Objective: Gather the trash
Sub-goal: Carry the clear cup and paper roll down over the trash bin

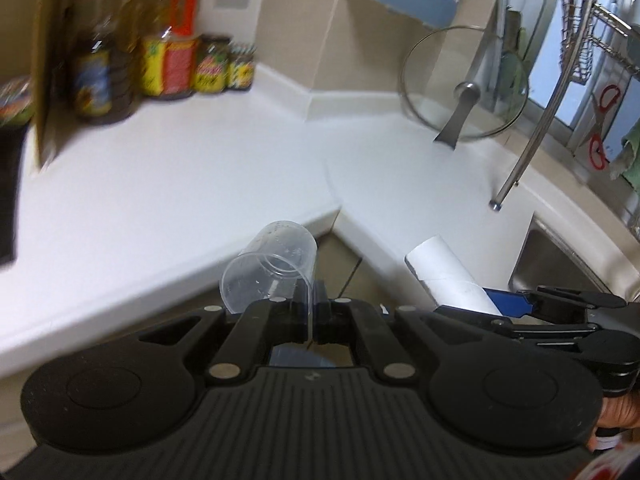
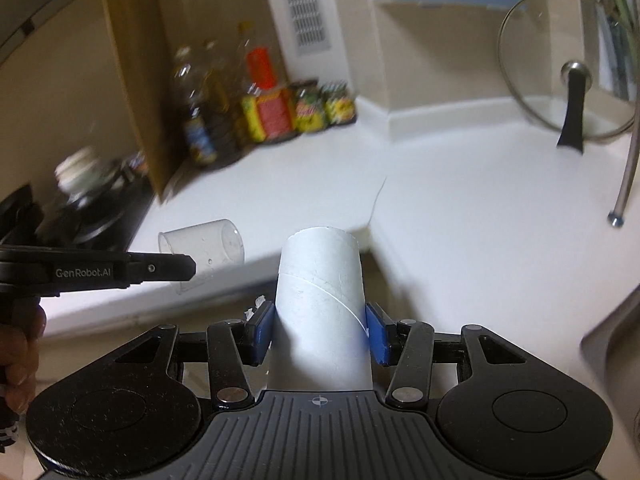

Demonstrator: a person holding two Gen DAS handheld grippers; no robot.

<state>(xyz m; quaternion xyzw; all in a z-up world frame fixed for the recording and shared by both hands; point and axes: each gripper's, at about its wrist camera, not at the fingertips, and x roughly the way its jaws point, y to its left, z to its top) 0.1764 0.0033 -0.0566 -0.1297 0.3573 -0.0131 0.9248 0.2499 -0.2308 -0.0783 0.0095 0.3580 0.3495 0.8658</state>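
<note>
We look over a smooth white L-shaped countertop [image 2: 460, 208] in a beige-tiled kitchen corner, with blurred sauce bottles [image 2: 276, 112] by the wall, a round glass lid [image 1: 464, 84] propped upright and a steel sink [image 1: 560, 264] at the right. Our left gripper [image 1: 312, 312] is clenched on the thin rim of a clear plastic cup [image 1: 272, 264]; our right gripper [image 2: 320, 332] grasps a white cardboard tube [image 2: 320, 292] between its blue pads, both held just off the counter edge
</note>
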